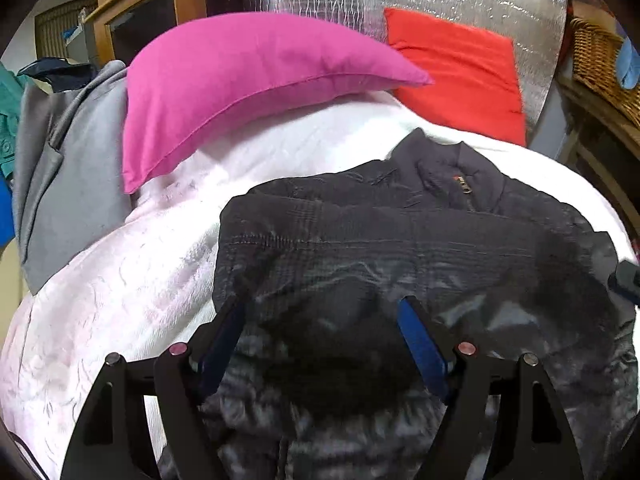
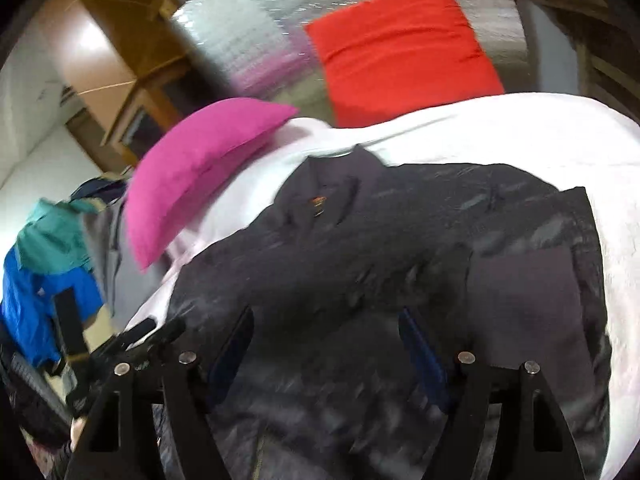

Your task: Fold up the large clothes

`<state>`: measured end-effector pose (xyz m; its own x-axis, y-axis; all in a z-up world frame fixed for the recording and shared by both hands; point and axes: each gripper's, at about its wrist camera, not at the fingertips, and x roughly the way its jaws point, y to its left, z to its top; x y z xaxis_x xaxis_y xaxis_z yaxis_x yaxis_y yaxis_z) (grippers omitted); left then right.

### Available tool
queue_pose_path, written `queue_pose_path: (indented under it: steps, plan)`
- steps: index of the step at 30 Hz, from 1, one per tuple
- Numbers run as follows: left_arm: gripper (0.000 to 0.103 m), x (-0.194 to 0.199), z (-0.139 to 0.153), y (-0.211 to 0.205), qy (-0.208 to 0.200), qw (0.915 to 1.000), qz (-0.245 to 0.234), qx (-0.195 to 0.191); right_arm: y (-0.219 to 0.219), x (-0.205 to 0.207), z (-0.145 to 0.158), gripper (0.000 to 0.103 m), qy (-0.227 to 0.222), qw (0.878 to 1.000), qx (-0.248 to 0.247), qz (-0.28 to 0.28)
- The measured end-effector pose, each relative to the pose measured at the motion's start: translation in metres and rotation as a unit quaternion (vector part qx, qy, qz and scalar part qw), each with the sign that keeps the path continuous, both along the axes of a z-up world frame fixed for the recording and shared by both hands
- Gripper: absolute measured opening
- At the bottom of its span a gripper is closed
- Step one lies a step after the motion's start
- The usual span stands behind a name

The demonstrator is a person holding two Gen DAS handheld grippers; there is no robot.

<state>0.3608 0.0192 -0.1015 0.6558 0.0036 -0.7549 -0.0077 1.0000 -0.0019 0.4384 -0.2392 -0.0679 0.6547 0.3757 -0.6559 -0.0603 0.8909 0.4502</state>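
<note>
Gray cloth: a gray cloth (image 1: 68,184) lies far to the left of the left tongs, hanging off the side of the bed.
Blue and green clothes: a pile of blue and green clothes (image 2: 44,272) sits far to the left of the right tongs.
Pink pillow: the pink pillow (image 1: 240,80) lies ahead of the left tongs and to their left, on the white blanket (image 1: 120,280).
Left tongs: the left tongs (image 1: 322,312) are spread wide, with nothing between the blue pads (image 1: 422,344). They are over the near part of the jacket.
Jacket: the dark jacket (image 1: 400,248) lies on the white blanket, right under and ahead of both tongs. Its collar and zipper (image 1: 462,184) point away from the tongs.
Right tongs: the right tongs (image 2: 326,322) are spread wide too and pinch nothing. They are over the near part of the jacket.
Red pillow: the red pillow (image 2: 400,48) leans on the shiny silver sheet (image 2: 240,32), far ahead of the right tongs.
Basket: a woven basket (image 1: 600,64) sits far off, ahead and to the right of the left tongs.
</note>
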Motion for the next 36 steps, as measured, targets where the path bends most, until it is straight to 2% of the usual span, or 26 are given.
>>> queue_pose_path:
  steps: [3, 7, 11, 14, 19, 25, 31, 36]
  plan:
    - [0.080, -0.006, -0.001, -0.004, 0.004, 1.0000, -0.007, 0.001, 0.013, 0.000, -0.019, 0.079, 0.018, 1.000, -0.013, 0.010]
    - [0.080, -0.001, -0.013, -0.012, 0.023, 0.9997, -0.009, 0.009, 0.003, 0.003, -0.049, 0.079, 0.062, 0.998, -0.009, 0.006]
    - [0.080, 0.000, -0.023, -0.013, 0.029, 0.9995, -0.008, 0.010, 0.005, 0.003, -0.048, 0.079, 0.057, 0.998, -0.022, 0.010]
    - [0.080, -0.001, -0.024, -0.013, 0.026, 0.9996, -0.008, 0.009, 0.000, 0.003, -0.045, 0.079, 0.058, 0.998, -0.010, 0.011]
    - [0.080, 0.000, -0.026, -0.013, 0.024, 0.9996, -0.011, 0.012, -0.006, 0.004, -0.023, 0.079, 0.024, 1.000, 0.002, -0.003]
    - [0.080, 0.000, -0.027, -0.013, 0.023, 0.9996, -0.012, 0.012, -0.014, 0.018, -0.050, 0.079, 0.056, 0.998, 0.004, -0.015]
    - [0.080, -0.011, -0.017, -0.003, 0.020, 0.9996, -0.013, 0.015, -0.027, -0.005, -0.026, 0.079, 0.037, 0.999, 0.016, -0.022]
    - [0.080, -0.062, 0.003, 0.043, 0.001, 0.9999, -0.013, 0.001, -0.065, -0.071, 0.001, 0.079, 0.010, 0.999, 0.013, -0.036]
